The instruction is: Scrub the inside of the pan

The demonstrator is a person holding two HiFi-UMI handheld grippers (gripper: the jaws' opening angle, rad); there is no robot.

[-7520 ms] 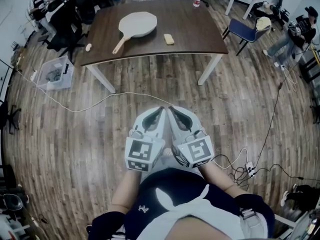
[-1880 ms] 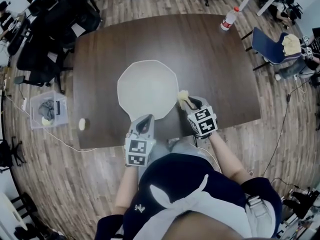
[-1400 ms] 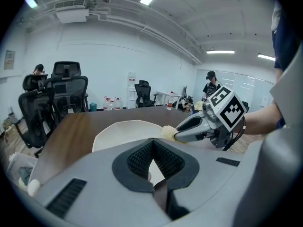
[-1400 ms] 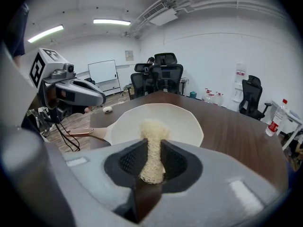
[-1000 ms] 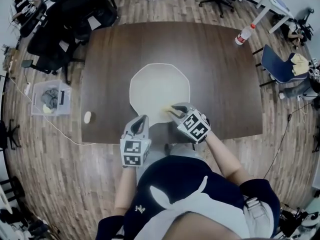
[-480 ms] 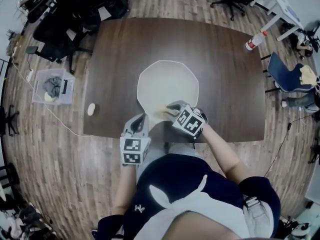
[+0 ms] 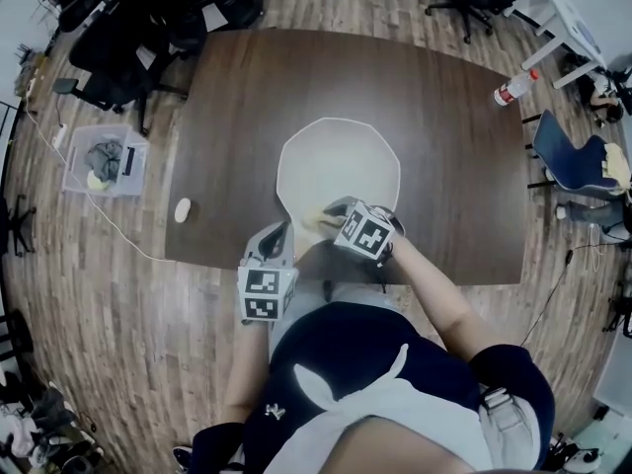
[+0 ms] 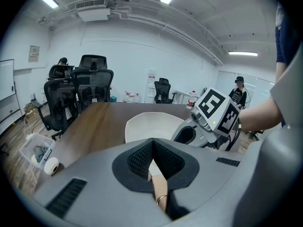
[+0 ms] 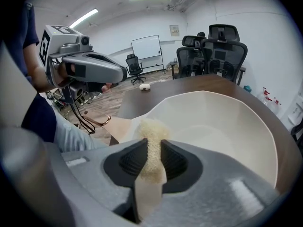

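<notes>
A white, many-sided pan (image 7: 339,169) lies on the dark table (image 7: 444,166), its wooden handle (image 9: 110,126) pointing at me. My right gripper (image 7: 331,212) is shut on a yellow sponge (image 9: 151,138). It holds the sponge over the pan's near inner edge (image 9: 142,122), beside the handle. My left gripper (image 7: 280,231) is shut with nothing gripped. It hovers just over the handle's end (image 8: 158,188), and the handle and its ring show in the gap under the closed jaws. Whether it touches the handle I cannot tell.
A plastic bottle (image 7: 513,89) stands at the table's far right. A small pale round thing (image 7: 183,209) lies near its left edge. Black office chairs (image 7: 128,47) and a clear bin (image 7: 104,158) are on the left, a blue chair (image 7: 573,161) on the right.
The person came up to the table. The right gripper took the sponge from beside the pan's right edge and carried it left to the pan's near edge. The left gripper stayed shut by the handle.
</notes>
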